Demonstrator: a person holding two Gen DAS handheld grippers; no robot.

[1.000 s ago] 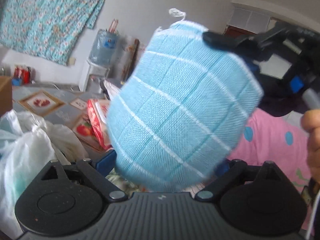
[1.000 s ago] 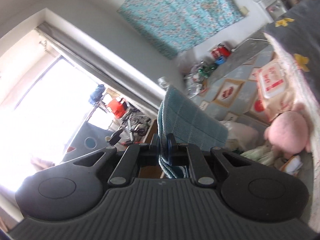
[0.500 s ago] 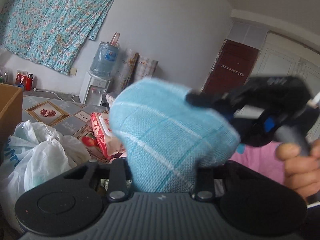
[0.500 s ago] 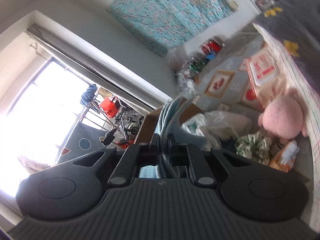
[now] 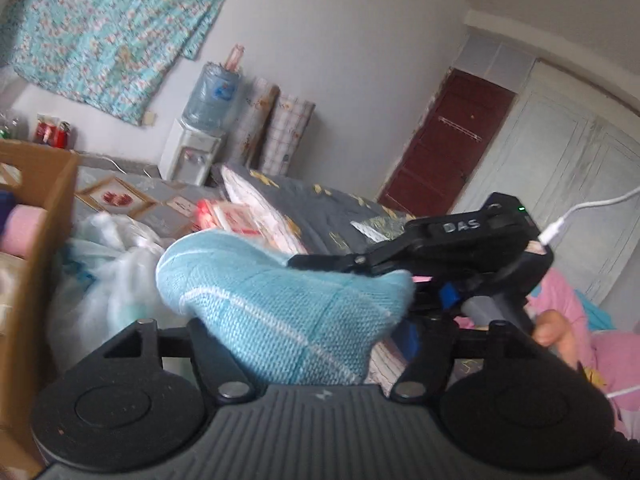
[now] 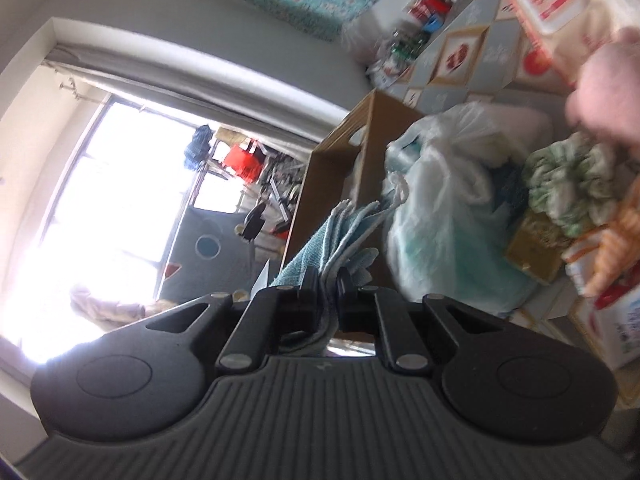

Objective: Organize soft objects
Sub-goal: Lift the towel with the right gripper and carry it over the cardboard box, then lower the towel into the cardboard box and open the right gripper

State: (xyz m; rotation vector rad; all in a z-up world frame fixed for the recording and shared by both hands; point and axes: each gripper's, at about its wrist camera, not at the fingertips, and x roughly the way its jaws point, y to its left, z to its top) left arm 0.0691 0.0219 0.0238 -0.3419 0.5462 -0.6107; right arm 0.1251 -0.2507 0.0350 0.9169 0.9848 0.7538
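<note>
folding the blue cloth (image 5: 288,320) beside the cardboard box (image 5: 48,216): right gripper (image 6: 328,280) jaws clamped on its edges, left gripper (image 5: 320,344) jaws just reopened, half wide around it; next, likely lower it into the box

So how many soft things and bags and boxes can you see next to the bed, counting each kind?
Blue checked cloth: 1
Pink plush toy: 1
Green and white ruffled fabric: 1
White plastic bag: 1
Cardboard box: 1
Total: 5
</note>
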